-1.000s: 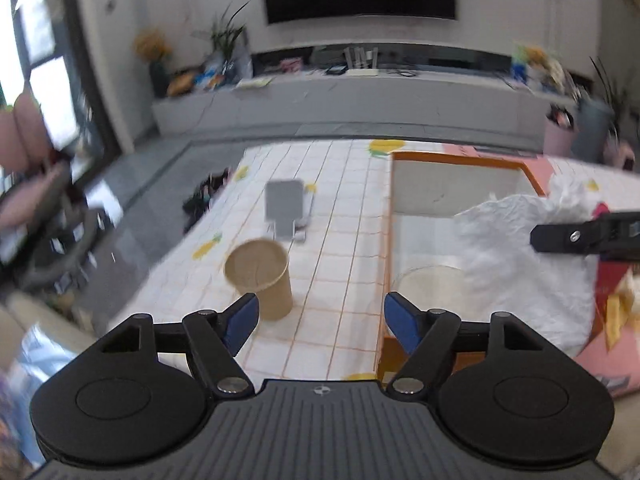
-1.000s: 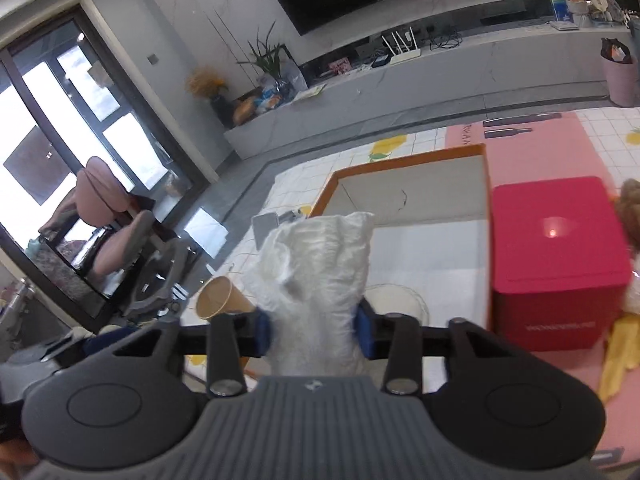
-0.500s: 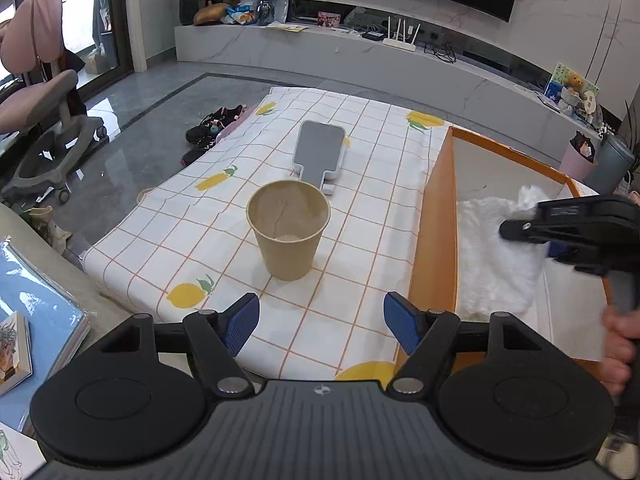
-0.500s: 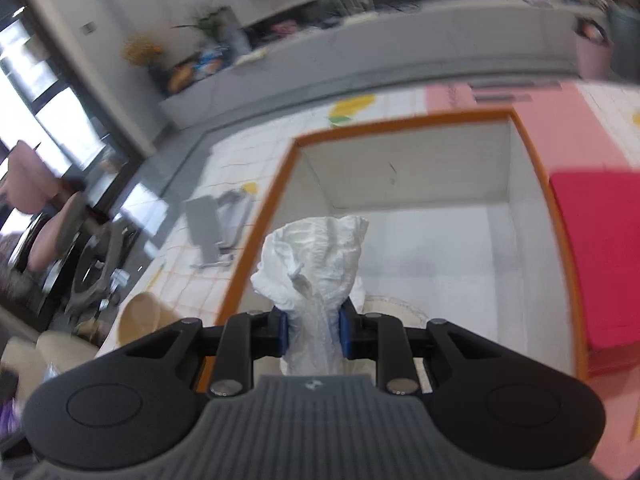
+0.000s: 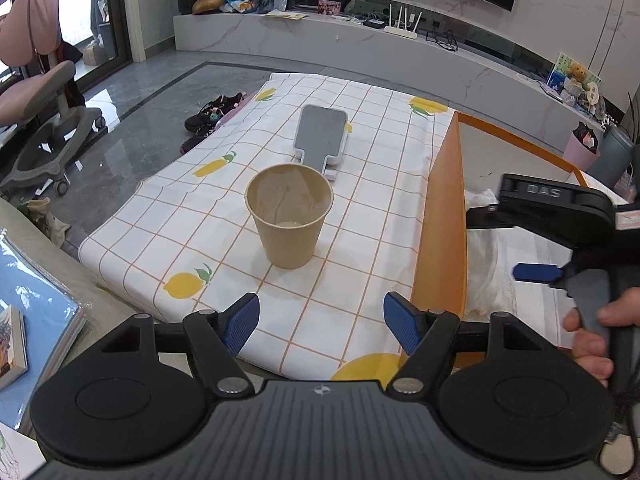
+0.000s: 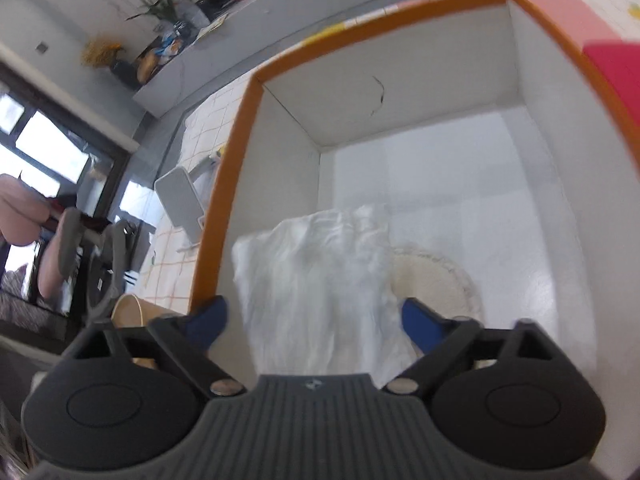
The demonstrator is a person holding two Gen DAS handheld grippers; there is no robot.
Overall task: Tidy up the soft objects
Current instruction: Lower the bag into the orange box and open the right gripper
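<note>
A crumpled white cloth (image 6: 320, 288) lies inside the orange-rimmed white box (image 6: 240, 148), over a round cream mat (image 6: 436, 280). My right gripper (image 6: 314, 320) hangs just above the cloth; its jaws are opening wide and the blue pads stand clear of the fabric on both sides. In the left wrist view the right gripper (image 5: 532, 236) reaches into the box (image 5: 440, 216) with the cloth (image 5: 488, 272) below it. My left gripper (image 5: 320, 322) is open and empty above the checked tablecloth, just in front of a brown paper cup (image 5: 289, 214).
A grey paddle-shaped board (image 5: 322, 136) lies behind the cup on the lemon-print tablecloth (image 5: 200, 216). A red box (image 6: 616, 68) stands right of the orange box. Books (image 5: 24, 312) lie at the left edge. Shoes and a pink chair (image 5: 44, 92) are on the floor beyond.
The right gripper dropped down into the box and its jaws spread apart, letting go of the white cloth, which now rests on the box floor. The left gripper sank a little and settled before the cup.
</note>
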